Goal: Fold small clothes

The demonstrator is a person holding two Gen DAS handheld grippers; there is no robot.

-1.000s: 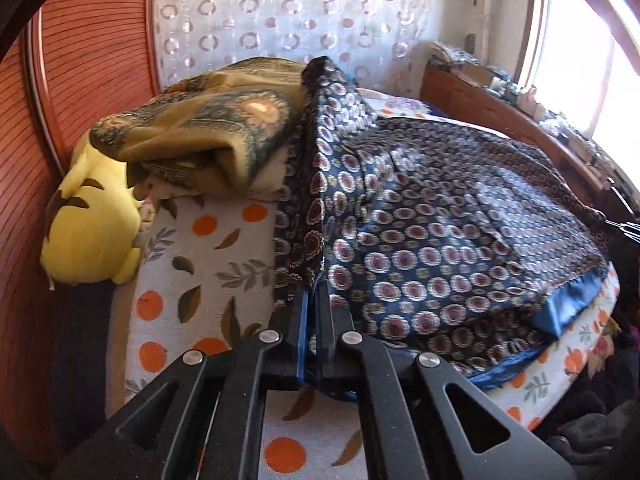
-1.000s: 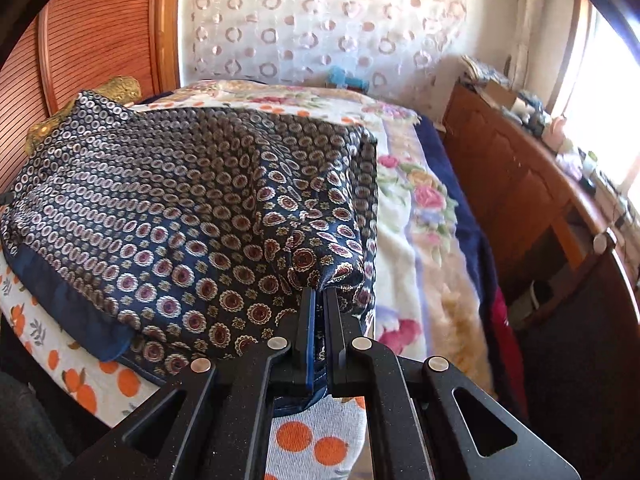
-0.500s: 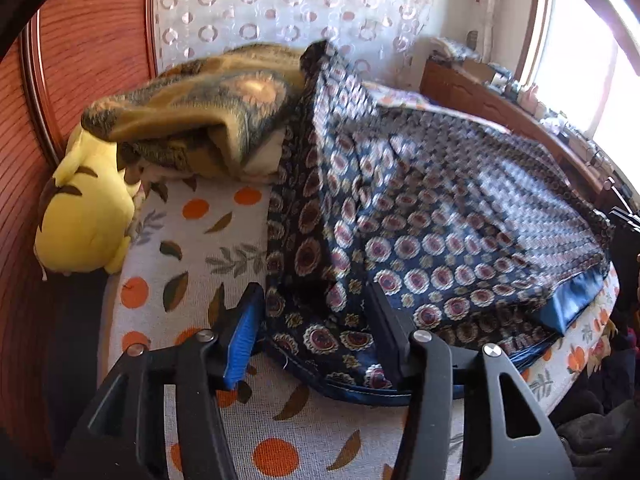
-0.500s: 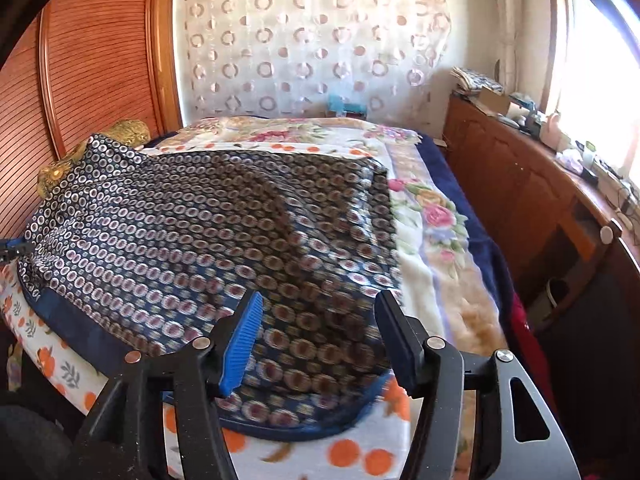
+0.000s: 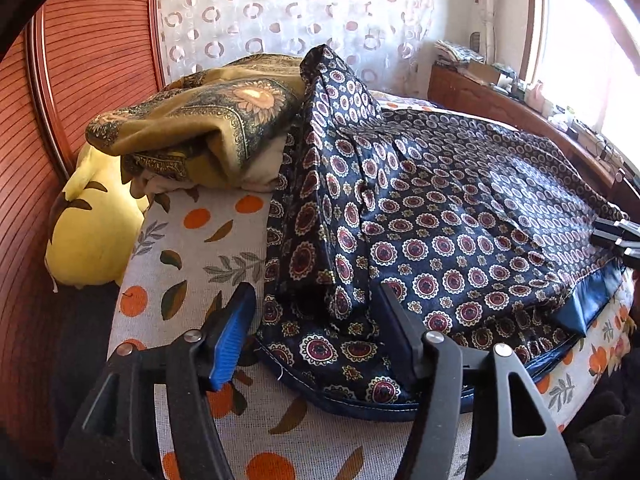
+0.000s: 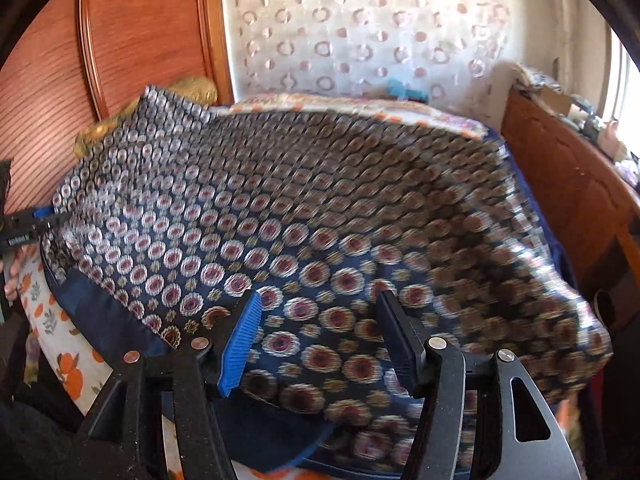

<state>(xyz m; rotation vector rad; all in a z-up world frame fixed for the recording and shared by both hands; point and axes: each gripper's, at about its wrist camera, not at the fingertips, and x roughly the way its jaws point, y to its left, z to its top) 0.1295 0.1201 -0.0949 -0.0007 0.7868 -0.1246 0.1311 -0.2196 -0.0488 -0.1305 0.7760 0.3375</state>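
Note:
A navy garment with a round medallion print [image 5: 440,220] lies spread on the bed, its left edge propped against a heap of bedding. My left gripper [image 5: 316,296] hovers at its near left corner. Its jaws are opening, the corner lies loose between them, and the blue pad [image 5: 234,340] is clear of the cloth. In the right wrist view the same garment [image 6: 300,200] is blurred by motion. My right gripper [image 6: 319,300] stands open low over the near hem, and its pads do not press the cloth.
The bedsheet [image 5: 192,248] has an orange and leaf print. A mustard patterned blanket [image 5: 200,120] is heaped at the left, with a yellow plush toy [image 5: 92,232] beside it. A reddish wooden panel [image 5: 80,80] stands behind and a wooden sideboard [image 6: 568,184] runs along the right. A hand [image 6: 10,276] shows at the left edge.
Both grippers went from shut on the garment's near corners to open, and the cloth dropped onto the bed. The right gripper has moved in closer over the cloth; the left has stayed put.

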